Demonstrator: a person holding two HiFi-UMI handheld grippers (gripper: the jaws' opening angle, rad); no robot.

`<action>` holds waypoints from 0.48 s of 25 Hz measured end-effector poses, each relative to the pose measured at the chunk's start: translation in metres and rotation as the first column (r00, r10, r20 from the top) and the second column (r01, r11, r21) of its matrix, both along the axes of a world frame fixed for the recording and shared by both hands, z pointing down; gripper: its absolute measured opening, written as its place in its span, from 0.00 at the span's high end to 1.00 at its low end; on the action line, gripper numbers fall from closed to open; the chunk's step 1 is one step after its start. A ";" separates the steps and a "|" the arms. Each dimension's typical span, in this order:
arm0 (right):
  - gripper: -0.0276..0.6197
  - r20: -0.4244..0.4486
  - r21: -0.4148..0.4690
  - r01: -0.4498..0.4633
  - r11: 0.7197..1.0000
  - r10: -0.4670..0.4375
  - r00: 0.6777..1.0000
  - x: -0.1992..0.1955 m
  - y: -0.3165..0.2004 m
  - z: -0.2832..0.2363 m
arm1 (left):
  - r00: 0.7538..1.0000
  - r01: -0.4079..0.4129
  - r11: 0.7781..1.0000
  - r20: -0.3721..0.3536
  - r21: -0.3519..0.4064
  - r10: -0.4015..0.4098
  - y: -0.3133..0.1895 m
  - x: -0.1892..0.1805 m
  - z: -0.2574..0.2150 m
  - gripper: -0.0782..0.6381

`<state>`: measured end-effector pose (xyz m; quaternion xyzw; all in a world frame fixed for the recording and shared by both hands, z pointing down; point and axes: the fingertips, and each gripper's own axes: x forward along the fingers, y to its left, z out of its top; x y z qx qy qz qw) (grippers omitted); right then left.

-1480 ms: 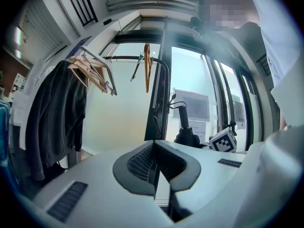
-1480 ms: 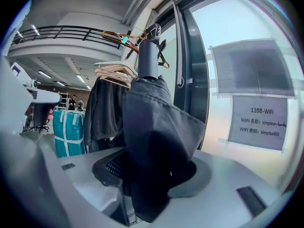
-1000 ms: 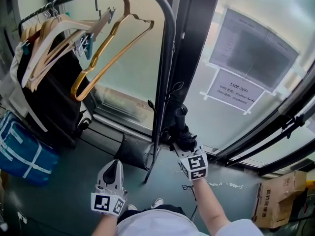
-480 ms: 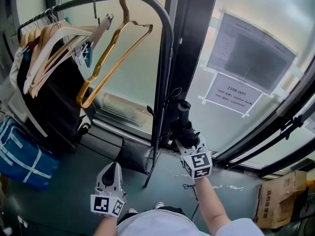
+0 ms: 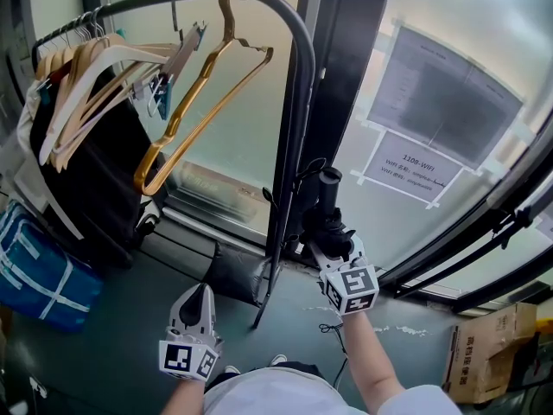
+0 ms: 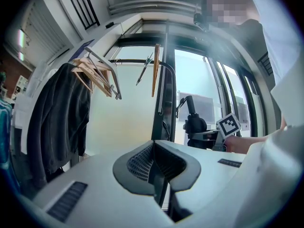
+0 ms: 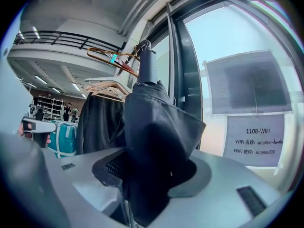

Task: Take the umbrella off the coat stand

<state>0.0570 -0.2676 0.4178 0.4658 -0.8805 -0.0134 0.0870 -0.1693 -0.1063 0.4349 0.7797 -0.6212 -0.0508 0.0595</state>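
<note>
A tall frosted glass wall [image 5: 449, 50] with dark frames fills the background, with a white paper WiFi notice [image 5: 413, 169] taped to it. In front of it rises the black metal coat stand [image 5: 298, 102], its rail curving over into an upright post that runs down to the grey floor [image 5: 121, 318]. At the rail's far left hangs a black cloth coat [image 5: 91, 180], with a blue woven bag with white straps [image 5: 34, 271] below it. Pale wooden hangers [image 5: 82, 76] are bunched above the coat, and a single golden-brown wooden hanger [image 5: 194, 102] hangs nearer the post.

The folded black fabric umbrella [image 5: 327, 219] is just to the right of the post, well above the floor. Its long axis is close to upright, leaning slightly, with the round grey handle end [image 7: 147, 65] pointing up and the bunched fabric below. A thin strap loop sits at the handle's top, close to the post; whether it is hooked on anything cannot be told.

The right tongs [image 7: 152, 175] are clamped around the umbrella's bunched fabric, reaching forward roughly level. The left tongs [image 6: 154, 163] are held low to the left of the post, well apart from the umbrella, pads pressed together with nothing between them.
</note>
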 end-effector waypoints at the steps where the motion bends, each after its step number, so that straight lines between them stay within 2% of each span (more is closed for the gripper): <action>1: 0.59 0.001 0.003 -0.001 1.000 0.001 1.000 0.000 0.000 -0.001 | 1.000 -0.001 1.000 0.000 0.000 0.001 0.000 0.000 0.000 0.85; 7: 0.59 0.032 0.011 -0.022 1.000 0.022 0.999 0.005 -0.001 -0.010 | 1.000 -0.007 1.000 0.001 -0.003 0.007 0.001 -0.003 0.001 0.85; 12: 0.59 0.021 0.029 -0.031 0.999 0.030 0.999 0.006 -0.001 -0.016 | 1.000 -0.014 1.000 0.001 -0.003 0.014 0.002 -0.004 0.001 0.85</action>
